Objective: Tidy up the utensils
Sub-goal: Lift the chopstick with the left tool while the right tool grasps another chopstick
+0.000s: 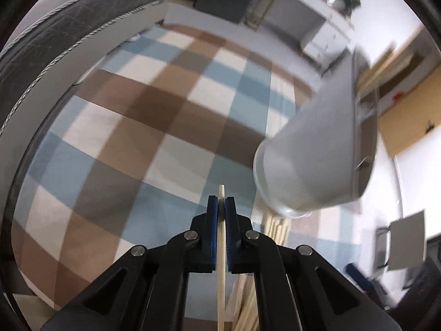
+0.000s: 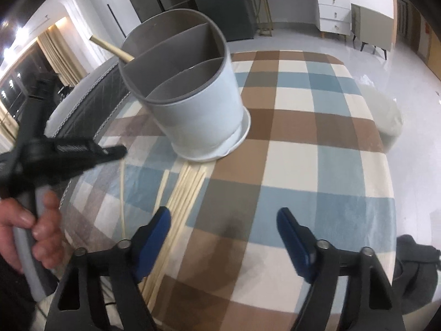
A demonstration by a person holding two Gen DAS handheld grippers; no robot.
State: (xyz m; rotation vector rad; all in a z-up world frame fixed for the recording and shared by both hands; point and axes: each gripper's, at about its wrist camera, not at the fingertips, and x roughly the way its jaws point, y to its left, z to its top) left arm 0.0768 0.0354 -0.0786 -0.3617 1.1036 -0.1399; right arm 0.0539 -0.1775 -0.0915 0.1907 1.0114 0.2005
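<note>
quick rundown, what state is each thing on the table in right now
left hand-held gripper: shut on one pale wooden chopstick
right hand-held gripper: open, nothing between its fingers
white round utensil holder with grey dividers: upright, one chopstick leaning inside
loose pale chopsticks: lying flat on the checked tablecloth

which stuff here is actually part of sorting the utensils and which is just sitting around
Part of the job:
- chopstick clamped in the left tool
- loose chopsticks on the checked tablecloth
- divided utensil holder, one chopstick already in it
- right tool, open, nothing between its pads

Just lying about:
- checked tablecloth
- grey chair
- white drawer unit
</note>
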